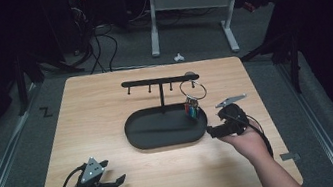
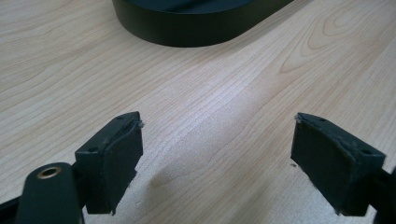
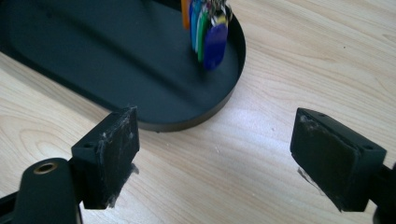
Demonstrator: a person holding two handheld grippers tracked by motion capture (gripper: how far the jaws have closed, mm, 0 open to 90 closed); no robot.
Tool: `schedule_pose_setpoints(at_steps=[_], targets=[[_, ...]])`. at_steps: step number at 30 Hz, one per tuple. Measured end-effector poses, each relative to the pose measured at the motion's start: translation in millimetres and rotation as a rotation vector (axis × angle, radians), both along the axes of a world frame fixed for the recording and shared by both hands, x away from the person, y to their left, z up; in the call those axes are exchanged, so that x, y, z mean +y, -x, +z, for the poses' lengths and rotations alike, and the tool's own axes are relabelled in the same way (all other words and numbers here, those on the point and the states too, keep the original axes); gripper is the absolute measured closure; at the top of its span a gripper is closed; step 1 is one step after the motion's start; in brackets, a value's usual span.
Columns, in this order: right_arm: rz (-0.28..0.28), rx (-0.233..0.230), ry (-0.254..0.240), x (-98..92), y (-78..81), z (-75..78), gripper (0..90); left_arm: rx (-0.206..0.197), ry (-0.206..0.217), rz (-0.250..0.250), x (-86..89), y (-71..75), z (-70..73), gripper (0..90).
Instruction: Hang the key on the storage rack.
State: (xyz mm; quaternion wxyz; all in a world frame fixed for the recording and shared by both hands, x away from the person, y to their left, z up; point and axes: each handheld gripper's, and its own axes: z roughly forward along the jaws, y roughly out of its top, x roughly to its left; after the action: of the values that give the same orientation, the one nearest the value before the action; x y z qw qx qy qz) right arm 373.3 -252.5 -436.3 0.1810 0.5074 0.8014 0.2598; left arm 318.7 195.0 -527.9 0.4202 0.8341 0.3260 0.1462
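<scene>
Dark floor and cables ring my pale wooden counter (image 1: 99, 129), which carries a black oval tray (image 1: 141, 140) with a T-shaped hook stand (image 1: 158, 80) rising from it. A metal ring (image 1: 192, 90) hangs from the stand's right end, and a bunch of coloured key tags (image 1: 192, 108) dangles from that ring down over the tray's right end; in the right gripper view the tags (image 3: 205, 28) show orange, blue, green and violet, blurred.

My right hand-held gripper (image 1: 217, 129) sits just beside the tray's right rim, low over the counter, its jaws spread wide with nothing between them. My left hand-held gripper (image 1: 116, 182) lies near the front left of the counter, well apart from the tray, jaws likewise spread and empty, pointing toward the tray's wall (image 2: 196, 28).

I judge the work to be at the keys, with no grasp made right now. A next move toward them would call for lifting my right hand-held gripper up and in, then closing on the tags or ring without knocking the stand.
</scene>
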Motion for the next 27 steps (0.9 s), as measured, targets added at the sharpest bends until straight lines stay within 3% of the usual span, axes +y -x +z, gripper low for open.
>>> schedule_pose_setpoints(at_steps=[3, 7, 8, 9, 10, 12, 14, 15, 16, 17, 18, 19, 22, 24, 27], targets=[[0.005, -0.020, -0.004, -0.7, 7.4, -7.7, 15.9, -0.001, -0.003, -0.003, -0.6, 0.1, -0.3, 17.2], [-0.001, -0.029, -0.077, -4.8, 26.4, -33.9, 16.3, -0.006, -0.003, -0.007, -1.3, -0.4, 0.8, 17.1], [-0.001, -0.029, -0.077, -4.8, 26.4, -33.9, 16.3, -0.006, -0.003, -0.007, -1.3, -0.4, 0.8, 17.1], [-0.014, -0.047, -0.097, -6.8, 35.9, -48.3, 16.3, -0.009, -0.001, -0.010, -1.7, -0.5, 1.0, 17.1], [-0.014, -0.047, -0.097, -6.8, 35.9, -48.3, 16.3, -0.009, -0.001, -0.010, -1.7, -0.5, 1.0, 17.1], [-0.036, -0.085, -0.125, -9.3, 50.2, -62.0, 16.3, -0.014, -0.003, -0.014, -2.1, -0.6, 0.9, 17.1], [-0.075, -0.169, -0.162, -13.5, 73.2, -76.9, 19.6, -0.015, -0.003, -0.015, -2.4, -0.5, 0.9, 17.0], [-0.095, -0.189, -0.181, -15.4, 84.9, -84.5, 22.0, -0.015, -0.002, -0.013, -2.8, -0.5, 1.1, 17.0], [-0.077, -0.155, -0.181, -15.6, 89.0, -78.6, 20.0, -0.018, -0.004, -0.010, -3.3, -0.5, 1.4, 17.0], [-0.073, -0.202, -0.146, -15.7, 91.2, -74.3, 22.3, -0.025, -0.014, -0.002, -4.5, -0.5, 1.1, 16.8], [-0.073, -0.202, -0.146, -15.7, 91.2, -74.3, 22.3, -0.025, -0.014, -0.002, -4.5, -0.5, 1.1, 16.6], [-0.073, -0.238, -0.127, -17.1, 91.0, -72.6, 22.4, -0.025, -0.019, 0.001, -4.9, -0.6, 0.8, 16.6], [-0.077, -0.254, -0.154, -18.7, 85.6, -76.4, 20.6, -0.022, -0.021, 0.015, -5.1, -1.3, 0.3, 16.3], [-0.047, -0.243, -0.142, -17.4, 81.9, -79.9, 19.3, -0.026, -0.023, 0.019, -5.5, -1.5, 0.5, 16.2], [-0.056, -0.228, -0.178, -20.1, 83.0, -82.7, 19.3, -0.028, -0.022, 0.024, -5.8, -2.3, 0.6, 16.1]])
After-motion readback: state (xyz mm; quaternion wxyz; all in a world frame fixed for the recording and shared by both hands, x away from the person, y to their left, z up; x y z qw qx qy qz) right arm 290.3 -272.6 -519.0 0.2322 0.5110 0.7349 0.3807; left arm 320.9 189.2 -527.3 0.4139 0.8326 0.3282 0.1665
